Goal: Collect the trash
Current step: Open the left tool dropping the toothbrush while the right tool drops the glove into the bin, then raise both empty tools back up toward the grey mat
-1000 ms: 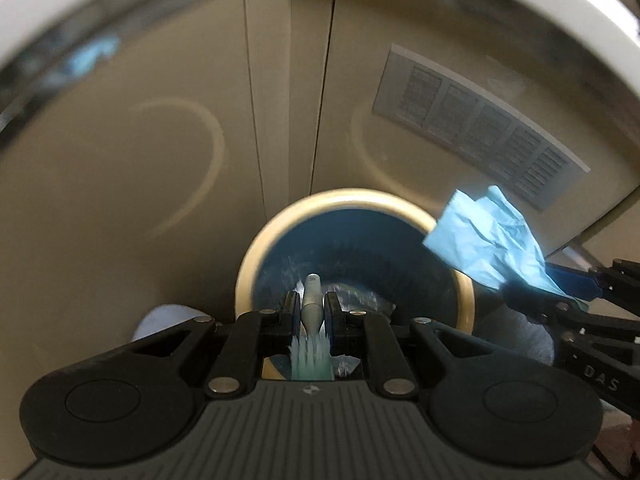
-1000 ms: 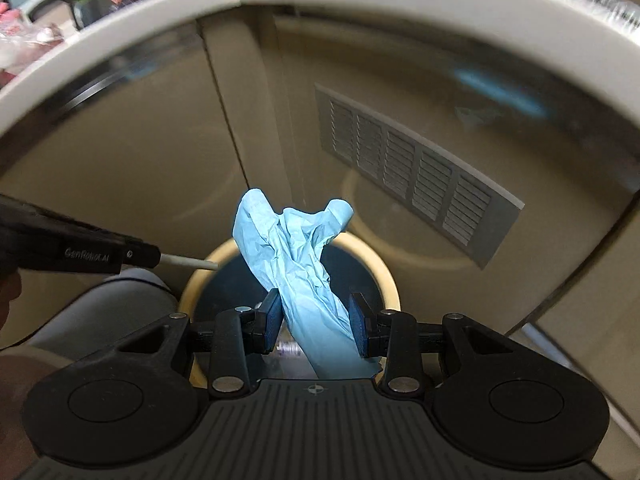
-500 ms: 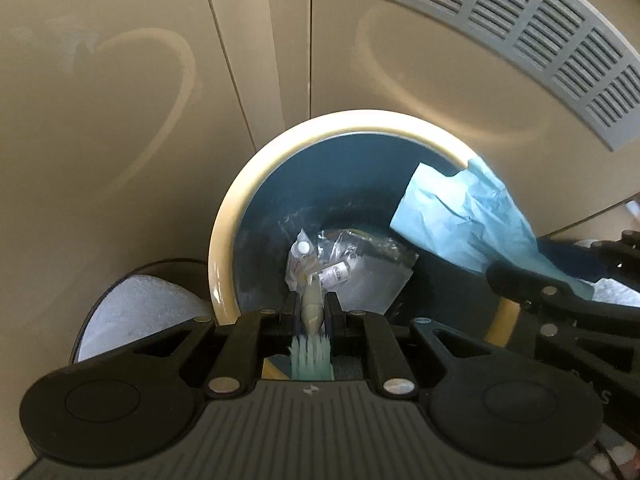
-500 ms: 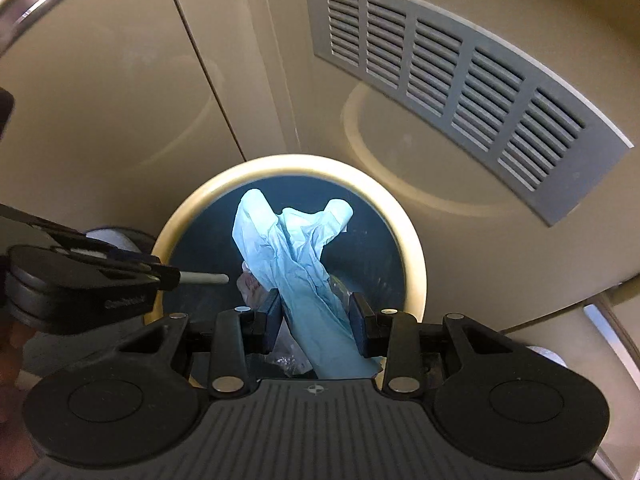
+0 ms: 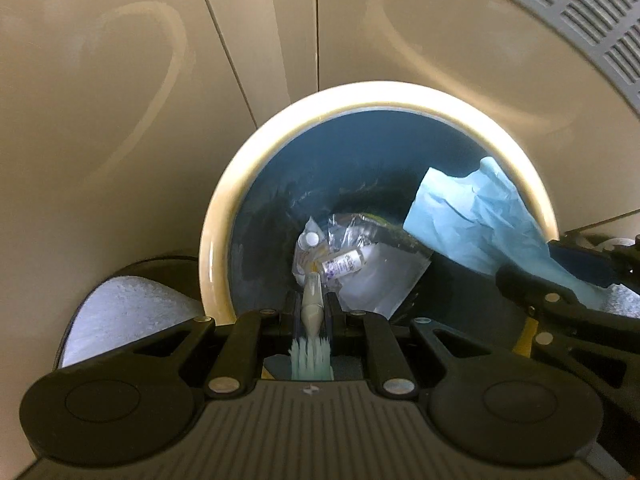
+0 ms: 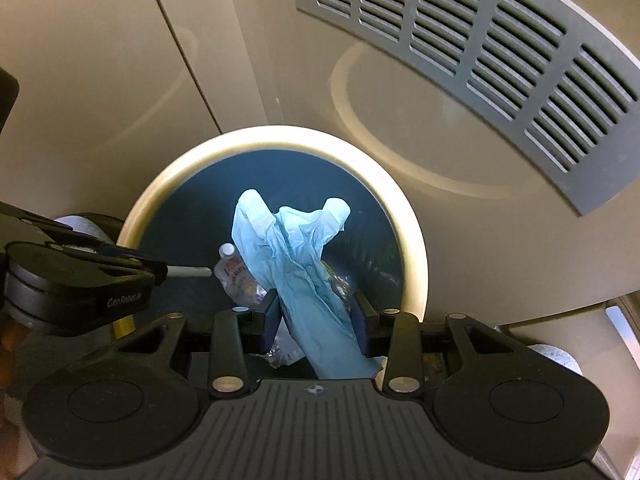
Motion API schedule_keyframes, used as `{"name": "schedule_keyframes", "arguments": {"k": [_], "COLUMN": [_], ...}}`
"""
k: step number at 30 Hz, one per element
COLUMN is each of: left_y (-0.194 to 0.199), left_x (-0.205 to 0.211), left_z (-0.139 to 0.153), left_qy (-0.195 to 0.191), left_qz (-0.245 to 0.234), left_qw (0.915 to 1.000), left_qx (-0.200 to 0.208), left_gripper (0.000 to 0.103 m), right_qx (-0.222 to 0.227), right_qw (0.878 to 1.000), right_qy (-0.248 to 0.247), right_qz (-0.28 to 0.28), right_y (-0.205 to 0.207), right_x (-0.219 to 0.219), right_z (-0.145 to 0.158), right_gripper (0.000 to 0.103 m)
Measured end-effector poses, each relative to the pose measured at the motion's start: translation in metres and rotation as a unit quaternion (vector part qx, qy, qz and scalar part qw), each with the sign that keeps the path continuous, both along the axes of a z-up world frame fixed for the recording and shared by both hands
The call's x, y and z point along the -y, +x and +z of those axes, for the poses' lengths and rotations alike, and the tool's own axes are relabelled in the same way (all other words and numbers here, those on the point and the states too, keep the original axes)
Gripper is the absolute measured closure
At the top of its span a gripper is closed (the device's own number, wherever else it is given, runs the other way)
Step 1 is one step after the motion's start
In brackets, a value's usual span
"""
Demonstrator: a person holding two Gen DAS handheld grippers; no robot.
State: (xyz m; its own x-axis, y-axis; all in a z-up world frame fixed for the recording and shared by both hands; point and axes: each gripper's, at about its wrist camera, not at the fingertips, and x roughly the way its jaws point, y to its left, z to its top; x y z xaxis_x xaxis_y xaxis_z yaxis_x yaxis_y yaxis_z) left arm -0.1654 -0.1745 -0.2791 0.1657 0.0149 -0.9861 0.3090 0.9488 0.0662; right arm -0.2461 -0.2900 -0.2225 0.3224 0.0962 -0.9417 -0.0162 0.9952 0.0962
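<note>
The left tool (image 5: 311, 312) pinches a cream-handled brush (image 5: 312, 328) with pale green bristles, its handle tip pointing into the round bin (image 5: 224, 216) with a cream rim and dark blue inside. The right tool (image 6: 316, 320) grips a crumpled light blue glove (image 6: 296, 248) above that bin's opening. Small vials (image 5: 342, 266) and clear plastic wrappers (image 5: 376, 280) lie at the bottom.

Both wrist views look down, close, sharing bin (image 5: 224, 216) opening.
</note>
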Motion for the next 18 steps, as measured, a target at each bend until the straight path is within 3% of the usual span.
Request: {"name": "schedule_keyframes", "arguments": {"k": [4,5,8,9,11,15,18], "left_y": [0.004,0.004,0.003,0.003,0.002,-0.005,-0.021], "left_x": [0.004,0.004,0.001,0.000,-0.003,-0.007,-0.012], "left_z": [-0.007,-0.007,-0.003,-0.001,0.005,0.026,0.056], "left_qy": [0.013,0.013,0.017,0.028,0.036,0.026,0.011], "left_qz": [0.001,0.002,0.009,0.012,0.013,0.006,-0.004], "left_qw": [0.9998,0.9998,0.9997,0.9995,0.9992,0.9996,0.9991], "left_qx": [-0.015,-0.015,-0.012,-0.001,0.012,0.010,0.040], "left_gripper": [0.090,0.086,0.023,0.008,0.000,0.000,0.000], "right_qx": [-0.010,-0.012,-0.007,-0.003,0.000,0.018,0.046], "right_qw": [1.000,1.000,1.000,1.000,1.000,1.000,0.998], "right_qy": [-0.003,-0.001,0.000,-0.009,-0.002,0.021,0.038], "right_qz": [0.007,0.010,0.012,0.006,-0.006,-0.010,-0.007], "right_y": [0.005,0.005,0.002,0.001,-0.001,-0.011,-0.025], "right_x": [-0.006,-0.006,-0.008,-0.007,-0.002,0.004,0.006], "right_z": [-0.004,-0.003,0.003,0.006,0.013,0.039,0.065], "right_gripper": [0.058,0.057,0.040,0.037,0.024,0.018,0.015]}}
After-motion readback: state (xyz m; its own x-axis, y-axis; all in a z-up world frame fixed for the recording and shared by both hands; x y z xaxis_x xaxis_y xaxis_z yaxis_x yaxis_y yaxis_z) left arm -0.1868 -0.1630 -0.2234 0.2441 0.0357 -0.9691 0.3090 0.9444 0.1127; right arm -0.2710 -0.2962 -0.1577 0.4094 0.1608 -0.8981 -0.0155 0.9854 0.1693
